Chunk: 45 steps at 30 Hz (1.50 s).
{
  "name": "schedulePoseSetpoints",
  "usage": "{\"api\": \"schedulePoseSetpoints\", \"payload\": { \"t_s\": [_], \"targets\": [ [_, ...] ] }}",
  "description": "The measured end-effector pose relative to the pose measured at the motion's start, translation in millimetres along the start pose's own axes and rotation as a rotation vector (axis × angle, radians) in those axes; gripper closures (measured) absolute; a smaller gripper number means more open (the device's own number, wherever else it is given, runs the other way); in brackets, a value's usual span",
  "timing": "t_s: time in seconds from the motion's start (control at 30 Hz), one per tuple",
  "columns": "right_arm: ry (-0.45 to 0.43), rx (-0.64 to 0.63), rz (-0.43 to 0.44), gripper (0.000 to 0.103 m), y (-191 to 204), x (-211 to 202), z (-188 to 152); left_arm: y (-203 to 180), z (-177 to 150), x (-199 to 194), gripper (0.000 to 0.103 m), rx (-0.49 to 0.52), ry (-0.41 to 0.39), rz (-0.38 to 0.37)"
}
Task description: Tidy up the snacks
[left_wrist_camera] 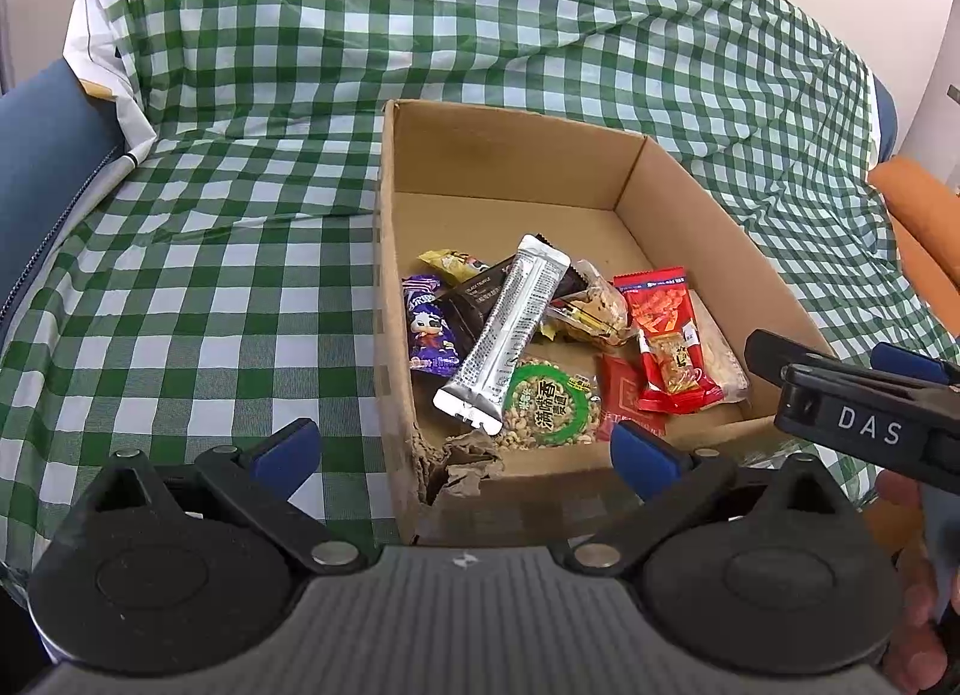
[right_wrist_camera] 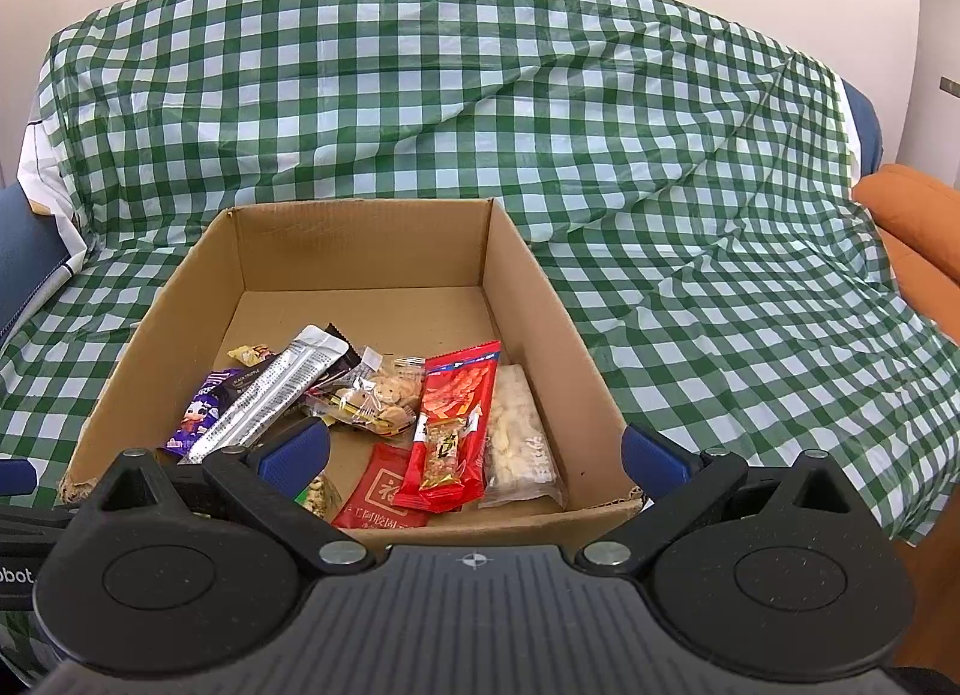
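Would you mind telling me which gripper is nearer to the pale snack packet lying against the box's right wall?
The right gripper: it hovers directly beside the pale packet, over the right wall. The left gripper hangs open at the box's near-left corner.

Black tongs [right_wrist_camera: 474,455], blue pads [right_wrist_camera: 297,449] (silver pivot screws), grey ribbed body.

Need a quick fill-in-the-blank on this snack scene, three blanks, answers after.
1. All the snacks lie inside a cardboard ____.
2. The silver stick pack lies on top of a ____ packet.
3. The cloth under the box is checked white and ____.
4. Both the left gripper and the right gripper are ____.

Answers: box; black; green; open
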State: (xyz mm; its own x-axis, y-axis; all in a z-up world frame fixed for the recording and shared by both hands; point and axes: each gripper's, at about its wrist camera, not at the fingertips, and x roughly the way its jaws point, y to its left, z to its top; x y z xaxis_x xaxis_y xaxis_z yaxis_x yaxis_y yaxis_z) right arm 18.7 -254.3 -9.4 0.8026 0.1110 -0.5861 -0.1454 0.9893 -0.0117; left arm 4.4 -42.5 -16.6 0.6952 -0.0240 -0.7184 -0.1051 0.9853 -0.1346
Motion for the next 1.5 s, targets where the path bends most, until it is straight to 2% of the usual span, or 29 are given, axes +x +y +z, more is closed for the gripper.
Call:
{"api": "schedulePoseSetpoints", "payload": {
  "t_s": [1.5],
  "targets": [
    [-0.001,-0.009,-0.001,0.001,2.9,0.7,1.7,-0.4,-0.1,0.3,0.000,-0.003,0.005,0.001]
  ]
}}
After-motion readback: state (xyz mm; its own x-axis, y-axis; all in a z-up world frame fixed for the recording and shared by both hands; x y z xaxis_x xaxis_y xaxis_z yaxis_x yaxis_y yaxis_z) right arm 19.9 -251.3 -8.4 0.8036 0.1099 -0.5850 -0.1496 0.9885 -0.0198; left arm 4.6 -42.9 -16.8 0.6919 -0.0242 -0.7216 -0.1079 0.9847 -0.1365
